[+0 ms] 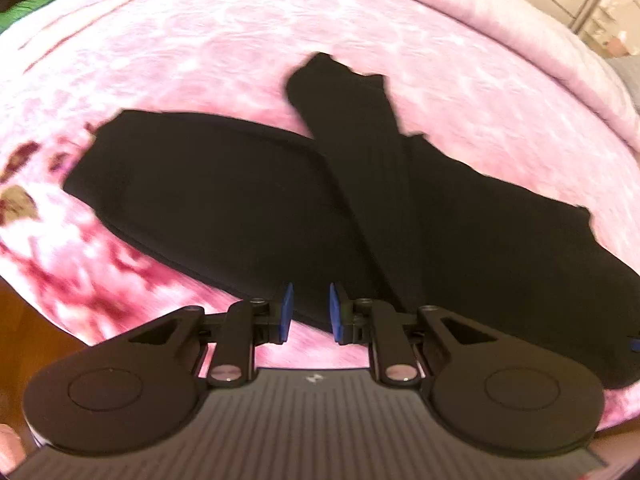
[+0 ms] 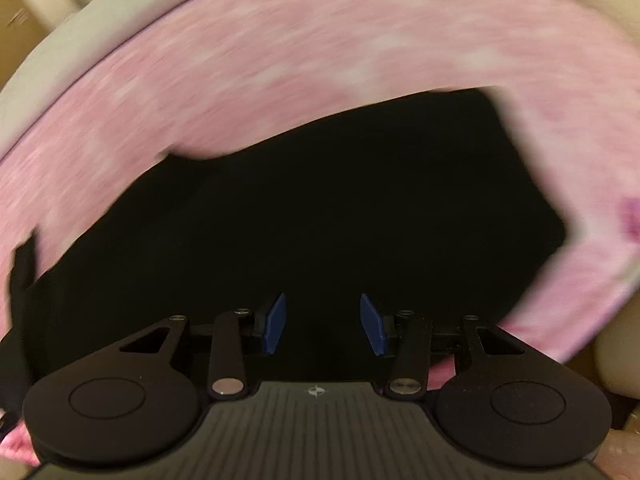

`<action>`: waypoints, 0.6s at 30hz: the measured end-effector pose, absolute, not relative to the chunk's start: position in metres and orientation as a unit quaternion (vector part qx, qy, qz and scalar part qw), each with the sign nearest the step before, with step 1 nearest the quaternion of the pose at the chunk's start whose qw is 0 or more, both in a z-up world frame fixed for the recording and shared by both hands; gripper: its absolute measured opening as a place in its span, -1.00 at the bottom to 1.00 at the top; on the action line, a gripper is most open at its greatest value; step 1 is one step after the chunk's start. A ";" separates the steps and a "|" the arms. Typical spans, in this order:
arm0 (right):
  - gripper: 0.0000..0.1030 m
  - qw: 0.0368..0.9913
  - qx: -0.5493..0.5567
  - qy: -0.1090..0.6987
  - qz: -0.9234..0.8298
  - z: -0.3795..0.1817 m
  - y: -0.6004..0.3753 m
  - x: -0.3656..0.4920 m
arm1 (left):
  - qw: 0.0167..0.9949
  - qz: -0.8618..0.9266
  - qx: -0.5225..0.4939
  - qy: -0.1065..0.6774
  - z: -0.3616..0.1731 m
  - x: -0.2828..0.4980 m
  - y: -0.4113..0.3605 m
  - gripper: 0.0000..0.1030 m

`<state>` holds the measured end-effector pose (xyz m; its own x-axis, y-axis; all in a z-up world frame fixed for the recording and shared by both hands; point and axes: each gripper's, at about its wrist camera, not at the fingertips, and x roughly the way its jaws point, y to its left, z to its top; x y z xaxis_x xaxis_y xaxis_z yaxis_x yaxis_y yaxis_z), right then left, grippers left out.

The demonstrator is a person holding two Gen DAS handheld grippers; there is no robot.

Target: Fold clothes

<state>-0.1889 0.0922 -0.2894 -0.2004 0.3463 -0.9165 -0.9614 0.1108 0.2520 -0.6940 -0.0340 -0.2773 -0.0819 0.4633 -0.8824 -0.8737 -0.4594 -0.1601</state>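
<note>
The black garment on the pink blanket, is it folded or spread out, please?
Partly folded: the black garment has a sleeve laid across its body.

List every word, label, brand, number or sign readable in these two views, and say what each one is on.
No readable words or numbers in either view.
Left gripper: a small pale emblem on its ribbed grey housing, a sign only, too small and blurred to read.
Right gripper: a similar small round emblem on its housing, also not legible.
Black garment and pink blanket: no tag or print visible.
</note>
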 end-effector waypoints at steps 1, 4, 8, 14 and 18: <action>-0.08 0.535 -0.315 0.501 0.603 -0.291 0.097 -0.207 | 0.471 0.701 -0.488 0.219 -0.278 -0.703 -0.030 -0.72; -0.08 0.497 -0.335 0.494 0.630 -0.295 0.114 -0.265 | 0.467 0.691 -0.500 0.234 -0.283 -0.727 -0.018 -0.68; -0.08 0.468 -0.341 0.485 0.655 -0.292 0.136 -0.341 | 0.465 0.681 -0.512 0.241 -0.293 -0.770 -0.004 -0.65; -0.08 0.448 -0.316 0.499 0.671 -0.293 0.172 -0.434 | 0.449 0.680 -0.521 0.254 -0.304 -0.842 0.014 -0.52; -0.08 0.438 -0.270 0.550 0.658 -0.299 0.194 -0.475 | 0.453 0.675 -0.523 0.256 -0.306 -0.879 0.028 -0.47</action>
<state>-0.4755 0.1935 -0.2994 -0.4701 0.2795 -0.8372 -0.8736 -0.0119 0.4865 -0.8791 0.0277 -0.3060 -0.0424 0.3428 -0.9385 -0.8795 -0.4584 -0.1277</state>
